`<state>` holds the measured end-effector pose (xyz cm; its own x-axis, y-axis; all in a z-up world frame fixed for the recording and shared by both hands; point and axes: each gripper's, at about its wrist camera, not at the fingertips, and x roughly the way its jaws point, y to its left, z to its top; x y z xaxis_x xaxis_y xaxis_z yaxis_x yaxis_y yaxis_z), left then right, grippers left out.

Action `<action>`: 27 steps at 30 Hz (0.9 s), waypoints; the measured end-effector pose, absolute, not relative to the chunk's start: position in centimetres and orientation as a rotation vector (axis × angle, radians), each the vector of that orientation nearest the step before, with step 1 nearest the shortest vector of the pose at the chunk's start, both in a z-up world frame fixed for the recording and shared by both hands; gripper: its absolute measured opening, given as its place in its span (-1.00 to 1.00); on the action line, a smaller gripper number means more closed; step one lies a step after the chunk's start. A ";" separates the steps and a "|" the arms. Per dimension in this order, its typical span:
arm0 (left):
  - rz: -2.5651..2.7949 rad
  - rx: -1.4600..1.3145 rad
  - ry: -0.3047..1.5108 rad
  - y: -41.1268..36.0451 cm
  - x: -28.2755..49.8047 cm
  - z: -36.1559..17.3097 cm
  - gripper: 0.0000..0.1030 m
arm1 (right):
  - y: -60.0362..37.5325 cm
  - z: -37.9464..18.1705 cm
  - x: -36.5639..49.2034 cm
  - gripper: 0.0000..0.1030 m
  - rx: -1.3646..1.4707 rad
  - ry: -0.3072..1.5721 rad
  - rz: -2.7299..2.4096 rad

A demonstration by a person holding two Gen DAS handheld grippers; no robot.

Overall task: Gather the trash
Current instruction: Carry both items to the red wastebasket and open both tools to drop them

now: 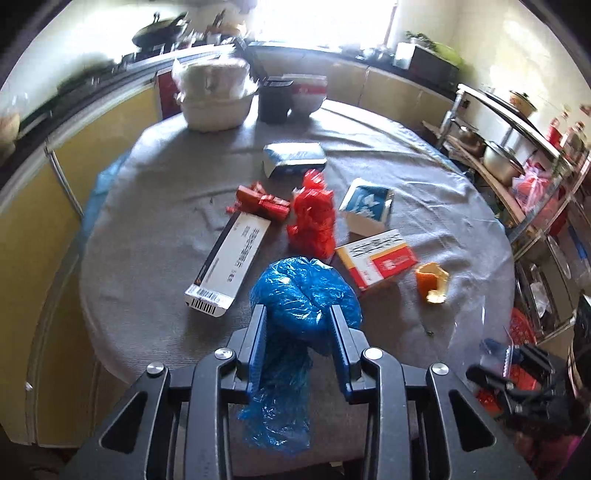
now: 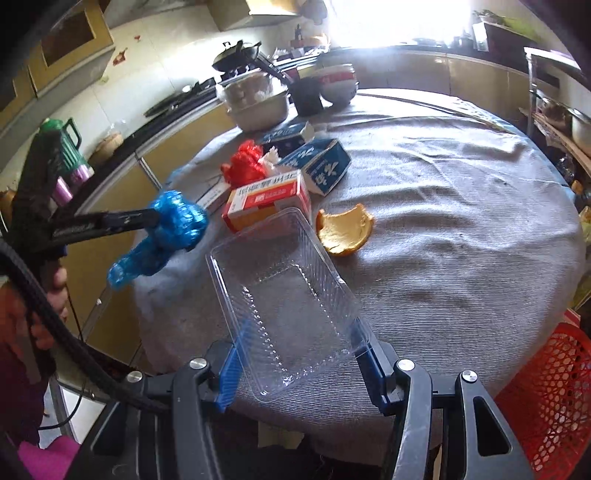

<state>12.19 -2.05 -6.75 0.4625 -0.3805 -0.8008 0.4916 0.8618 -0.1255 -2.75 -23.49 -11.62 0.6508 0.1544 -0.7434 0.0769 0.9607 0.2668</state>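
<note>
Crinkled blue plastic bag (image 1: 306, 291) clamped; clear ribbed tray (image 2: 284, 295) gripped.

Home kitchen: wok (image 2: 238, 55) on stove, yellow base cabinets (image 1: 40, 206), pot rack (image 1: 506, 147), cloth-covered round desk (image 2: 461, 221).

Far ahead of the gripper, at the grey-clothed table's (image 1: 155, 206) far edge, stand a covered metal basin (image 1: 218, 99), a black cup (image 1: 274, 100) and a red-and-white bowl (image 1: 308, 92), with a wok (image 1: 160, 29) on the counter beyond.
</note>
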 end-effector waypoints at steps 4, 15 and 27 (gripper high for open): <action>-0.616 0.143 0.898 -2.8 10.1 -5.0 -0.34 | -24.7 -11.1 -4.0 0.14 0.321 0.834 0.020; -0.927 0.317 0.905 -12.9 4.0 -5.4 -0.34 | -31.4 -11.4 -10.9 0.14 0.527 0.724 -0.141; -1.227 0.493 0.960 -24.2 -2.9 -7.9 -0.33 | -41.3 -15.3 -22.4 0.15 0.809 0.677 -0.462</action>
<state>-2.89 -24.19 -7.86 0.0339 -0.5607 -0.8273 0.9379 0.3038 -0.1674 -22.40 -41.33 -15.34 0.6997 -0.1220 -0.7039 0.6116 0.6116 0.5019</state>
